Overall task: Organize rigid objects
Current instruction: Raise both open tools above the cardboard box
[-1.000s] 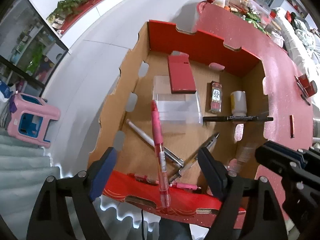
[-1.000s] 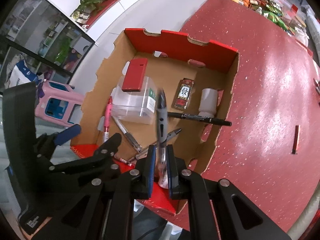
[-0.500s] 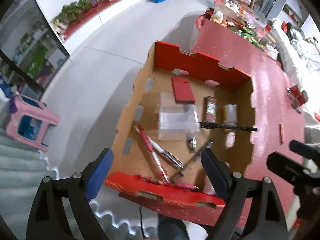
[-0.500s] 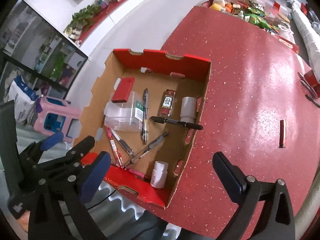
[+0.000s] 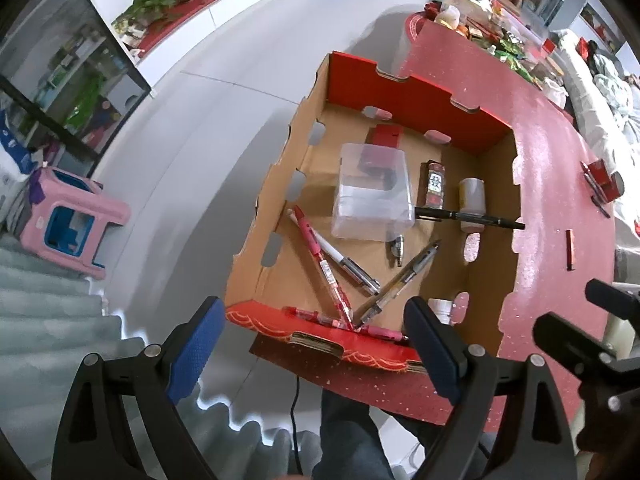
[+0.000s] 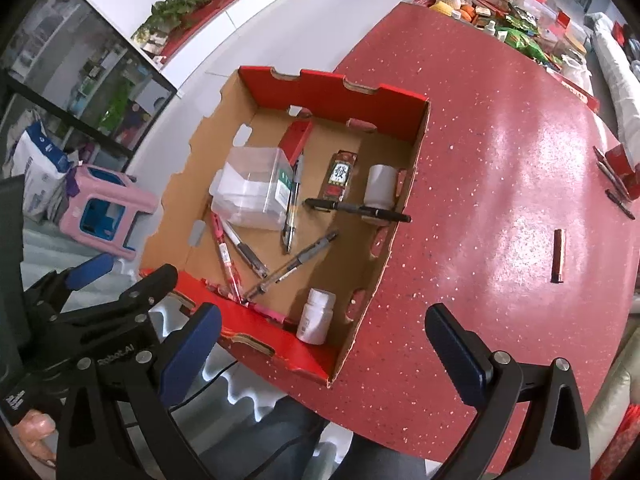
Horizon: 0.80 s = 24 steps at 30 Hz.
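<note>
A cardboard box [image 5: 400, 80] with red outer walls sits at the table's near corner. In it lie a pink pen [image 5: 320, 264], a white pen [image 5: 348, 264], a grey pen [image 6: 296, 264], a silvery pen [image 6: 292, 208] beside a clear plastic container [image 6: 250, 190], a small red case [image 6: 296, 140], a labelled packet [image 6: 338, 176], a white cup [image 6: 382, 186] and a white bottle [image 6: 316, 316]. A black pen [image 6: 356, 209] rests across the box's right wall. My left gripper [image 5: 314, 348] hangs open above the near wall, empty. My right gripper [image 6: 324, 354] is wide open over the box's near right corner, empty.
The red speckled table [image 6: 500, 160] carries a small dark red stick [image 6: 557, 256], a red holder with pens [image 6: 620, 160] at the right edge and clutter [image 6: 512, 20] at its far end. A pink stool [image 6: 104, 208] stands on the floor left of the box.
The right gripper let go of the silvery pen, which now lies beside the clear container. The pink pen that stood upright between the left fingers now lies flat. Both grippers rose and drew back.
</note>
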Motion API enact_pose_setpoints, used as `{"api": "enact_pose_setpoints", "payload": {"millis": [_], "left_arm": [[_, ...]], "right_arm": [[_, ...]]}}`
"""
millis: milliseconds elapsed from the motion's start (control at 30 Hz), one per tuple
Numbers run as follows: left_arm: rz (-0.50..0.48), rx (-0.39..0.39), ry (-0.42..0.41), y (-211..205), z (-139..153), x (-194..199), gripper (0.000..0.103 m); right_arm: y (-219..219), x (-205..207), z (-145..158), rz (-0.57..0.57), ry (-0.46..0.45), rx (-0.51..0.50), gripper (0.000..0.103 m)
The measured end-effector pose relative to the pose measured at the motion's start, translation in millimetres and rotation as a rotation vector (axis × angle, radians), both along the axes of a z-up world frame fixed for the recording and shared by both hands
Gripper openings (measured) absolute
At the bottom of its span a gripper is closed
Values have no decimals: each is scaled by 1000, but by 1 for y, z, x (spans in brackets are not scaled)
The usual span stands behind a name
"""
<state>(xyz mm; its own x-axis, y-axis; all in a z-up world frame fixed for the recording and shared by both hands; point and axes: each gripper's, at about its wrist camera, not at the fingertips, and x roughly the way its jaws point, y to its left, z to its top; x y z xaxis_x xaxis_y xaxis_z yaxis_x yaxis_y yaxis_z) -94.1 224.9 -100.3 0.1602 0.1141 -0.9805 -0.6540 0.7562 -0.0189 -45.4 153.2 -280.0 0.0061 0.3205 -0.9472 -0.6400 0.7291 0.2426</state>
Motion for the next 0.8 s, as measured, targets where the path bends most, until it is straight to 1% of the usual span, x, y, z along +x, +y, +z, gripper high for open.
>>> {"api": "enact_pose_setpoints", "payload": {"millis": [800], "left_arm": [[-15,19,-10,-5,5,-6,93]], "right_arm": [[8,-11,7,24,-19,-8,102]]}}
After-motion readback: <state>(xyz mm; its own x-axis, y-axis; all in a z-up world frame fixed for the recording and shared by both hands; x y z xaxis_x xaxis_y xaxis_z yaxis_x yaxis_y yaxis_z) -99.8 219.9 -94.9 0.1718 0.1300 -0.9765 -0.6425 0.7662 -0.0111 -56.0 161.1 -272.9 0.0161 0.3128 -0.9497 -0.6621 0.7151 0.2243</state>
